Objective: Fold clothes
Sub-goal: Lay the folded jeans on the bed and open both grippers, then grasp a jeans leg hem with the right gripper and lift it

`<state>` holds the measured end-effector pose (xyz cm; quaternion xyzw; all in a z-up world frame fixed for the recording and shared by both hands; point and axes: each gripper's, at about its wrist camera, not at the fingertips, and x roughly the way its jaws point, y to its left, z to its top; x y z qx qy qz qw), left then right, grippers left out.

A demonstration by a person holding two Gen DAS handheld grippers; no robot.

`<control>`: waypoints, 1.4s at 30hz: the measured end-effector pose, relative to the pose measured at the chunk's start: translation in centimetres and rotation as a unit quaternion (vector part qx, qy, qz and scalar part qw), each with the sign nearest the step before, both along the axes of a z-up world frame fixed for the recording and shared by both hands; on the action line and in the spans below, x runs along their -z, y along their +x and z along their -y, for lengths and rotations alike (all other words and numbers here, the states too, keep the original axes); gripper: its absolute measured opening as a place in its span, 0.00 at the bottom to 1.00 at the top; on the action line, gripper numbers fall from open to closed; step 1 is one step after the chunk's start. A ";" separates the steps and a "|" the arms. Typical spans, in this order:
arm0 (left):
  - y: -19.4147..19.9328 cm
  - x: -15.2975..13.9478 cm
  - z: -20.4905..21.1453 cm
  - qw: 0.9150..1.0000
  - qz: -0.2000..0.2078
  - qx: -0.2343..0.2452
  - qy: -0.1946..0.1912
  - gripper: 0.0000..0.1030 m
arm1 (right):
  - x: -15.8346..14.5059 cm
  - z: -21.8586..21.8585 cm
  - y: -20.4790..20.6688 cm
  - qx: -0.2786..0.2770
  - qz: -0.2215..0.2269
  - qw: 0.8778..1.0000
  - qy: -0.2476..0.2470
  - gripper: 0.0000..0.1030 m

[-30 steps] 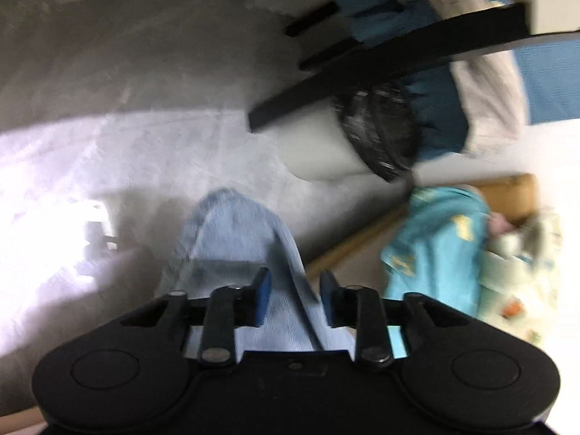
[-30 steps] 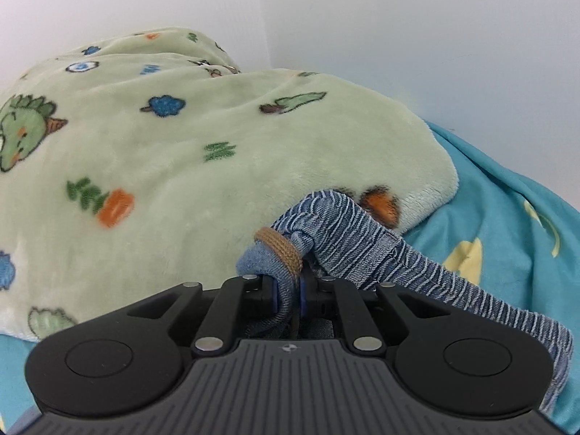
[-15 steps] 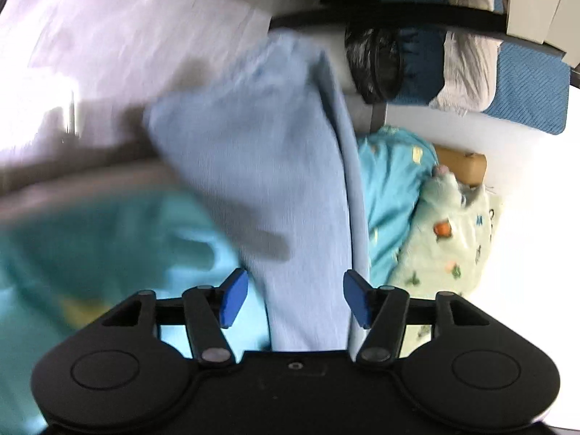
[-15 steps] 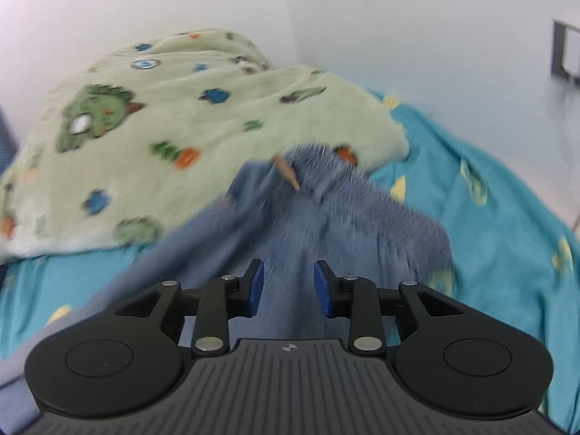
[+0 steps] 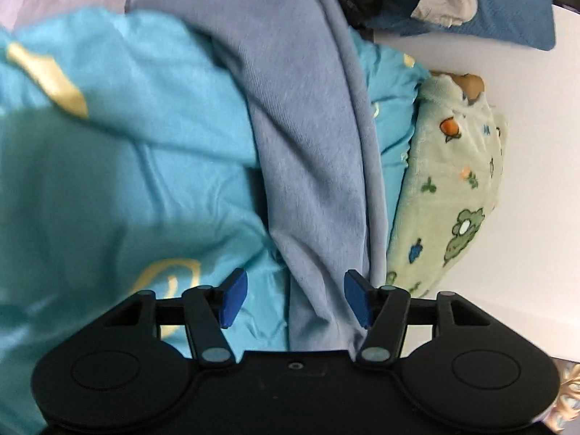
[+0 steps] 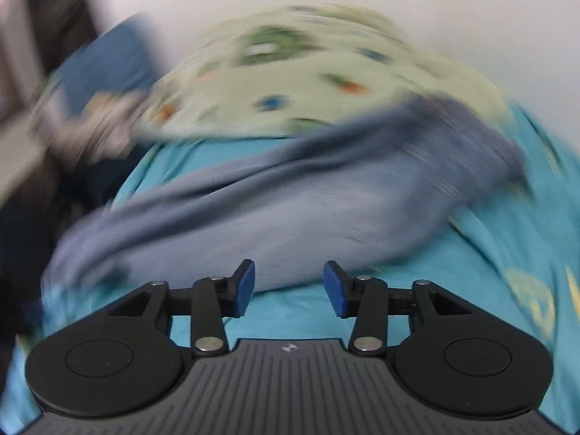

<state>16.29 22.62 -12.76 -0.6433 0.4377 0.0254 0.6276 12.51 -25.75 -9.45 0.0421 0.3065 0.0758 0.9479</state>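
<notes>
A: Left tongs (image 5: pixel 295 299) gaping, pads clear of cloth. The pale blue garment (image 5: pixel 311 137) runs from between them toward 12 o'clock, lying over the turquoise bedsheet (image 5: pixel 108 188).

B: What crowds it?

A: Green fleece blanket (image 5: pixel 453 181) with dinosaur print at 3 o'clock, just beside the garment's edge. Dark bundle and a blue cushion (image 5: pixel 514 3) at 1 o'clock.

B: Right side?

A: Right tongs (image 6: pixel 289 288) widening, nothing pinched. Garment (image 6: pixel 290 214) sprawls at 12 o'clock on the sheet (image 6: pixel 489 253), its far end against the blanket (image 6: pixel 290 83). View blurred.
</notes>
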 end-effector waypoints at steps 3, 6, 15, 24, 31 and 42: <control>-0.7 -0.9 -0.9 0.999 0.016 -0.025 0.032 0.55 | -0.3 -5.6 0.8 -0.109 0.052 0.991 -0.065 0.69; -0.8 -1.7 -3.0 0.996 0.022 -0.070 0.059 0.56 | -0.4 -10.8 2.3 -0.209 0.078 0.968 -0.112 0.70; -1.8 0.1 -9.9 0.971 -0.025 -0.220 0.089 0.55 | 1.5 -28.6 8.9 -0.443 0.108 0.866 -0.205 0.72; -4.5 2.9 -13.9 0.937 -0.062 -0.340 0.062 0.55 | 6.0 -43.6 13.6 -0.575 0.032 0.769 -0.277 0.72; -5.0 3.7 -14.8 0.934 -0.079 -0.345 0.055 0.53 | 11.2 -52.5 13.6 -0.611 -0.020 0.669 -0.423 0.71; -6.3 3.8 -16.4 0.923 -0.086 -0.368 0.069 0.53 | 14.3 -56.0 13.4 -0.604 -0.126 0.624 -0.480 0.12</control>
